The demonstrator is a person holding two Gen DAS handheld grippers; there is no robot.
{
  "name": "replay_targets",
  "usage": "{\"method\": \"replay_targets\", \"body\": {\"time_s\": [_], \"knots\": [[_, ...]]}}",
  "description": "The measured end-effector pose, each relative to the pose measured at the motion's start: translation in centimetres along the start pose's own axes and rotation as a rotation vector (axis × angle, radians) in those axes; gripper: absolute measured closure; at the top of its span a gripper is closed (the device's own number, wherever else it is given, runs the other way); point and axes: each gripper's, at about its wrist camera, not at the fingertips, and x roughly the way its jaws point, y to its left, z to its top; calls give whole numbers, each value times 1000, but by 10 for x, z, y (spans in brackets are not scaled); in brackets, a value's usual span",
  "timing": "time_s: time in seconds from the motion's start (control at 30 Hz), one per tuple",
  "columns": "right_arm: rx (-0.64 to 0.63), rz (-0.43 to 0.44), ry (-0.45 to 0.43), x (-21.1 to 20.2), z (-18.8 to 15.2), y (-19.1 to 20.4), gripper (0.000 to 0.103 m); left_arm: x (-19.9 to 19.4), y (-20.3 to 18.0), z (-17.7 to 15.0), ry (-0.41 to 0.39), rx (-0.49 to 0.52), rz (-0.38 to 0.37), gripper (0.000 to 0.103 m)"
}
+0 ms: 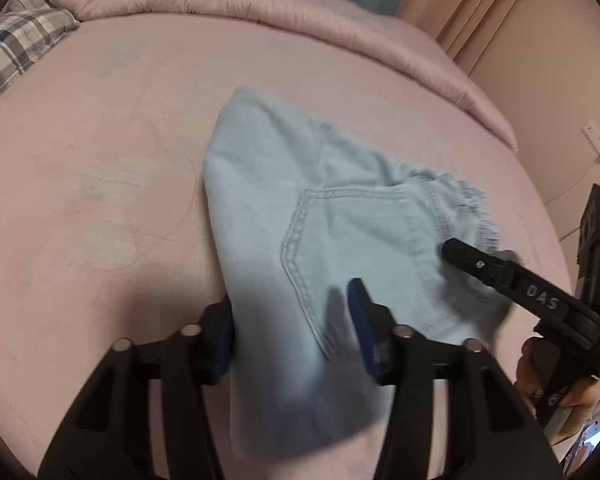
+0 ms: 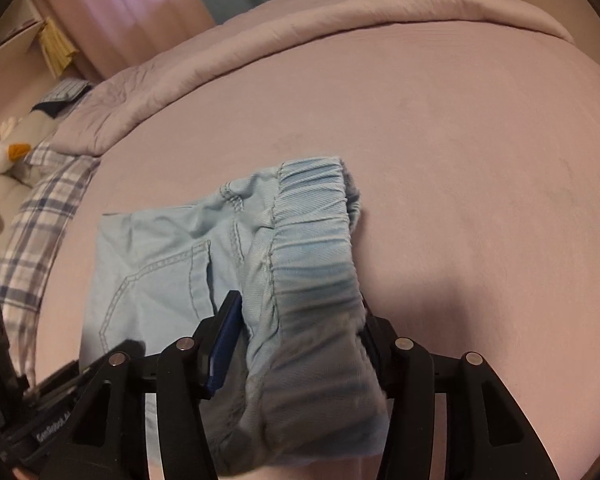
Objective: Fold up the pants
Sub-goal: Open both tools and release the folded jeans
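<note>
Pink bed [image 1: 100, 160], one pair of pants [image 1: 268, 200], left gripper [image 1: 292, 328] and right gripper [image 2: 296, 328] each seemingly pinching fabric.

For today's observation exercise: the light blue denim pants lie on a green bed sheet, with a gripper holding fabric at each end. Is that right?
Not quite. The bed sheet is pink, not green, as the right wrist view shows. The light blue denim pants do lie on it, fabric between the fingers of the left gripper and right gripper.

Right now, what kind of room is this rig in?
Most likely a bedroom. The jeans lie on a bed with a pink sheet, a folded-back duvet along its far side, a plaid pillow and curtains behind.
</note>
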Motion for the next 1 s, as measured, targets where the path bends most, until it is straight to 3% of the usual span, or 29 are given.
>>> {"method": "replay_targets", "body": {"time_s": [0.07,0.23,0.3,0.4,0.53,0.67,1.0], "knots": [[-7,-27,-22,-13,-2,3,48,-18,-1,-2,-33,-6,-13,26],[-43,-83,-158,-64,-22,9,30,-81,-13,-16,-190,-9,-50,9],[-54,-69,-181,-80,-29,10,29,-105,-17,-24,-245,-12,-57,1],[-49,-66,-224,-104,-39,9,26,-132,-26,-32,-307,4,15,1],[-45,-130,-293,-125,-46,13,23,-150,-35,-39,-368,17,64,1],[-68,-174,-327,-133,-46,19,23,-154,-37,-45,-338,24,61,1],[-65,-154,-356,-146,-49,24,22,-148,-44,-55,-313,42,34,1]]}}
